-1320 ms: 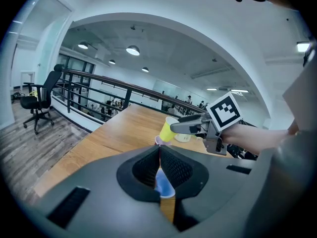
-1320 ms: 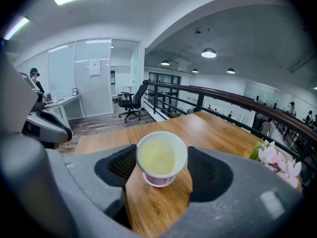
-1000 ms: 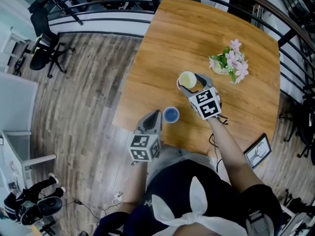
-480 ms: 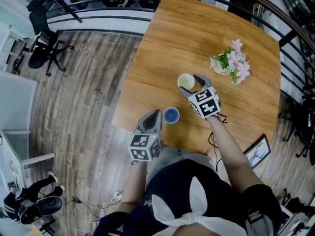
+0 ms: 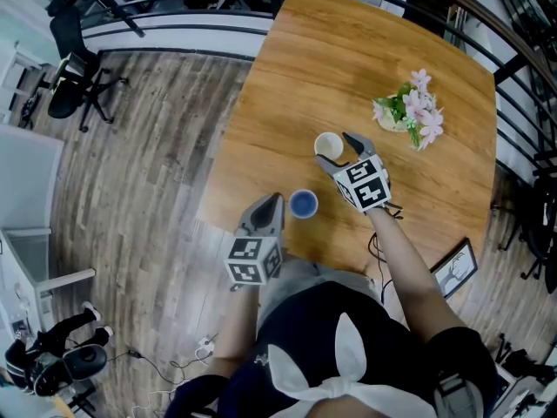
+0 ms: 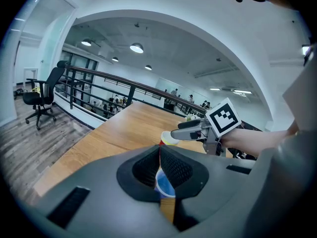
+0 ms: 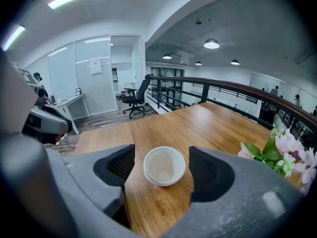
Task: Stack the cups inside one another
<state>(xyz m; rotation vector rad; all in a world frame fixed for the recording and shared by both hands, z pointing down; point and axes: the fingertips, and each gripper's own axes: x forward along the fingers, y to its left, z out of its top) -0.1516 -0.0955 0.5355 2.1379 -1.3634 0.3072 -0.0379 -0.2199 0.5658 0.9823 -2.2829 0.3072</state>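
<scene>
**Head view.** 2 cups are shown upright on the table [image 5: 287, 77]: a white cup [image 5: 329, 145] and a blue cup [image 5: 303, 204], set apart from each other. The white cup is located between the jaws of the right gripper [image 5: 338, 150]. The blue cup is located near the table's front edge, just beside the tip of the left gripper [image 5: 275, 202]. Flowers [image 5: 409, 111] are placed beyond the right gripper.

**Left gripper view.** The 2 jaws are shown pressed together, with nothing clamped between them. The blue cup is seen on the table ahead, through the slit under the jaws. The white cup is seen farther on, with the right gripper at it.

**Right gripper view.** The 2 jaws are set apart. The white cup is shown between them, mouth up and empty. Bare table is seen on each side of the cup, so no contact with either jaw is shown. The flowers are seen at the right edge.
</scene>
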